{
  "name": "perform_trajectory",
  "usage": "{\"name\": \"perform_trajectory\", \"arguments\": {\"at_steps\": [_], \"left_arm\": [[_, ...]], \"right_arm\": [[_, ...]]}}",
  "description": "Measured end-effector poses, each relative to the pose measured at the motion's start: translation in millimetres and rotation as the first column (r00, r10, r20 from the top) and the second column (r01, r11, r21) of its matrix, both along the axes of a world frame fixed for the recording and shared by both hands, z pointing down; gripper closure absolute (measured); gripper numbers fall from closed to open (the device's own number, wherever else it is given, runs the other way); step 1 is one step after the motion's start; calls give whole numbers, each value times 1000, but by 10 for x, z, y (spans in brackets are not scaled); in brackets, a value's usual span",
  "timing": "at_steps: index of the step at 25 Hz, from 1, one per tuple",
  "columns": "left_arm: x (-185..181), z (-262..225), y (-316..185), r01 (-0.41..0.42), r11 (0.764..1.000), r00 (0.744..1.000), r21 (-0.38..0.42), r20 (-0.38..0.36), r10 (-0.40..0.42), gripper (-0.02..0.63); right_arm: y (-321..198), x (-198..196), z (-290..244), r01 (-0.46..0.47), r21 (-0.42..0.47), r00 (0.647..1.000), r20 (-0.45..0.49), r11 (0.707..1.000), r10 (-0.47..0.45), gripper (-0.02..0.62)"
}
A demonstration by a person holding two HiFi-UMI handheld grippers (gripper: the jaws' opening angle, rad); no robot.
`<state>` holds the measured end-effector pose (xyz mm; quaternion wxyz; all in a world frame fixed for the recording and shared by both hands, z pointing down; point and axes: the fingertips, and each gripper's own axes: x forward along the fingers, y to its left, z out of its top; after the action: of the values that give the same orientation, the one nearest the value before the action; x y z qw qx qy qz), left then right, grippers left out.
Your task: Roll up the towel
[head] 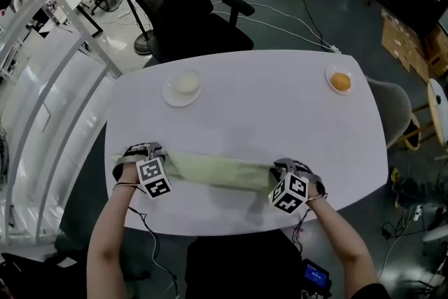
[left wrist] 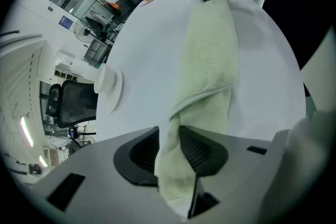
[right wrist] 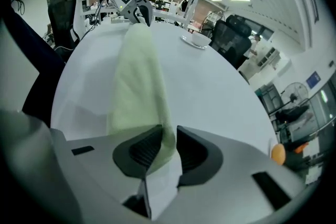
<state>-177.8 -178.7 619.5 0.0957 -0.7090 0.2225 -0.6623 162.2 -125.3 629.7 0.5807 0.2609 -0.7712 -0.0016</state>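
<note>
A pale green towel (head: 217, 171) lies as a long narrow folded band across the near part of the white table (head: 280, 115). My left gripper (head: 136, 155) stands at its left end and my right gripper (head: 290, 169) at its right end, both pointing steeply down. In the left gripper view the towel (left wrist: 210, 60) bunches up between the jaws of the left gripper (left wrist: 168, 138), and both pads touch it. In the right gripper view a thinner towel (right wrist: 136, 81) edge sits between the pads of the right gripper (right wrist: 168, 139). Each gripper view shows the other gripper at the towel's far end.
A white plate with a pale round thing (head: 181, 87) sits at the table's far left, and a small plate with an orange ball (head: 340, 82) at the far right. A black office chair (head: 189, 3) stands behind the table, a grey chair (head: 395, 108) to its right.
</note>
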Motion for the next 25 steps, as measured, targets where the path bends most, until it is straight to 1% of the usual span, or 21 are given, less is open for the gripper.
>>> {"name": "perform_trajectory", "arguments": {"at_steps": [3, 4, 8, 10, 13, 16, 18, 21, 23, 25], "left_arm": [[-13, -103, -44, 8, 1000, 1000, 25, -19, -7, 403], [-14, -141, -43, 9, 999, 1000, 31, -29, -8, 389], [48, -371, 22, 2, 997, 996, 72, -89, 5, 376], [96, -463, 121, -10, 997, 993, 80, -119, 20, 376], [206, -542, 333, -31, 998, 984, 63, -172, 41, 377], [341, -576, 540, -47, 998, 972, 41, -227, 56, 414], [418, -559, 669, -54, 998, 965, 32, -254, 60, 450], [520, -457, 809, -52, 999, 956, 14, -289, 54, 499], [564, -399, 806, -38, 999, 951, 28, -307, 45, 515], [613, -405, 747, -8, 998, 940, 54, -340, 26, 530]], "right_arm": [[-85, 44, -122, 13, 84, 1000, -19, 996, -11, 423], [-104, 52, -183, 10, 110, 1000, -17, 994, -8, 413], [-107, 65, -461, -16, 176, 1000, 12, 984, 14, 411], [-55, 14, -565, -20, 186, 999, 34, 982, 14, 413], [75, -129, -672, -19, 181, 997, 75, 983, 5, 413], [212, -315, -732, -19, 172, 993, 118, 985, -2, 427], [310, -462, -725, -18, 159, 990, 143, 987, -5, 452], [419, -681, -650, -6, 140, 987, 157, 990, -17, 472], [442, -831, -595, 4, 134, 986, 163, 991, -26, 488], [416, -986, -554, 4, 130, 984, 177, 992, -27, 508]]}}
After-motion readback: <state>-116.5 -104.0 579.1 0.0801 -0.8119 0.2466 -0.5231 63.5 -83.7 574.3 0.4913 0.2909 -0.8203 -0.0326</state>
